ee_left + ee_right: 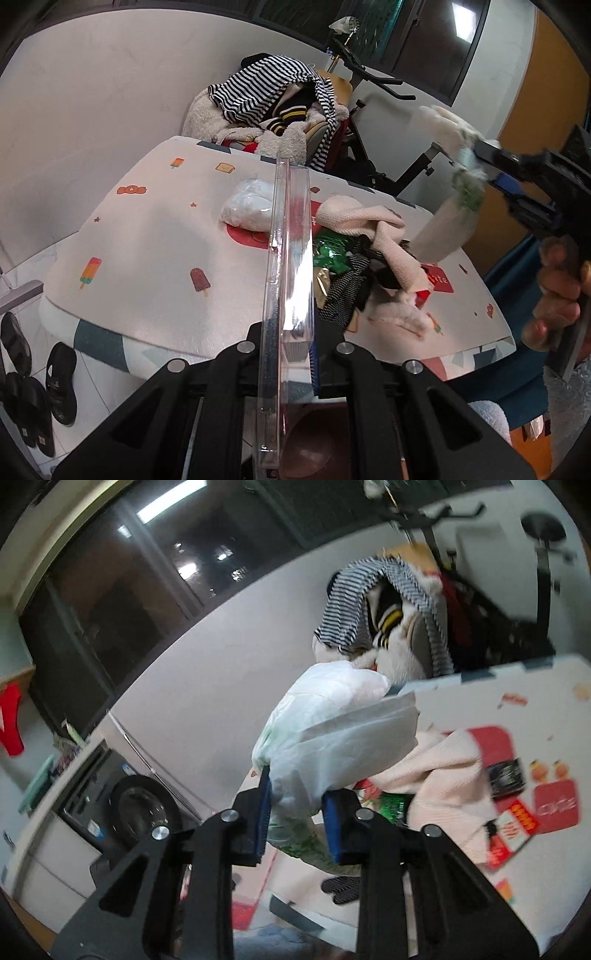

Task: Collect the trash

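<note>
Wrappers (332,254) lie among cloths on the surface (155,258), just right of the clear box (290,258) pinched edge-on by the left hand-held gripper (291,354). Right hand-held gripper (297,819) clamps crumpled tissue (332,731), raised at far right; left is nearer.

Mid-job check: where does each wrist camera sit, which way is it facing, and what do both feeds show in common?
Left wrist: on the left claw, looking down across the printed table; its jaws pinch a clear plastic case; the right claw and a hand show at right.
Right wrist: on the right claw, facing the wall and table edge; its jaws grip a white crumpled bag.
Shared: the bag, pink cloth, striped clothes pile.
</note>
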The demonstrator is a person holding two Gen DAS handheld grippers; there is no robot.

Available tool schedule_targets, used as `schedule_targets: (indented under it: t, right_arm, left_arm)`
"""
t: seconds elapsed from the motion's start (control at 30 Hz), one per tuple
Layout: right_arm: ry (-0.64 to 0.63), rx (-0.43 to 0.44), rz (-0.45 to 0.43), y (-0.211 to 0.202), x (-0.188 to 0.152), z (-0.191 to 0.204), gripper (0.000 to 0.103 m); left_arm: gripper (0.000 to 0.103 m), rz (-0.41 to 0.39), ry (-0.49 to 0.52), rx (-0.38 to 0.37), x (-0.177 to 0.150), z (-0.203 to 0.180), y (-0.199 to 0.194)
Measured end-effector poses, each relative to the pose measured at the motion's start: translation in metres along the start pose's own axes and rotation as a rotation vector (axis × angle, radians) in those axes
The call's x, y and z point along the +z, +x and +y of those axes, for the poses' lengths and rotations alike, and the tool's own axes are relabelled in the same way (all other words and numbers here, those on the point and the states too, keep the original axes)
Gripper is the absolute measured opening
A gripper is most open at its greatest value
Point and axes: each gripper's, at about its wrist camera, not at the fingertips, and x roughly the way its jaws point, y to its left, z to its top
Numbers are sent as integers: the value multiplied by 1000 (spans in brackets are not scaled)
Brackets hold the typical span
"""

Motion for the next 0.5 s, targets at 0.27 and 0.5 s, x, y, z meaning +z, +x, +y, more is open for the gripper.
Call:
schedule_targets:
  t: [0.27, 0.5]
  right_arm:
    - [-137, 11, 160, -55, -100, 3, 28]
    - [-54, -12, 403, -40, -228, -24, 28]
  left_arm:
    - [12, 12, 45, -19, -42, -27, -29]
    - [12, 73, 134, -39, -88, -49, -39]
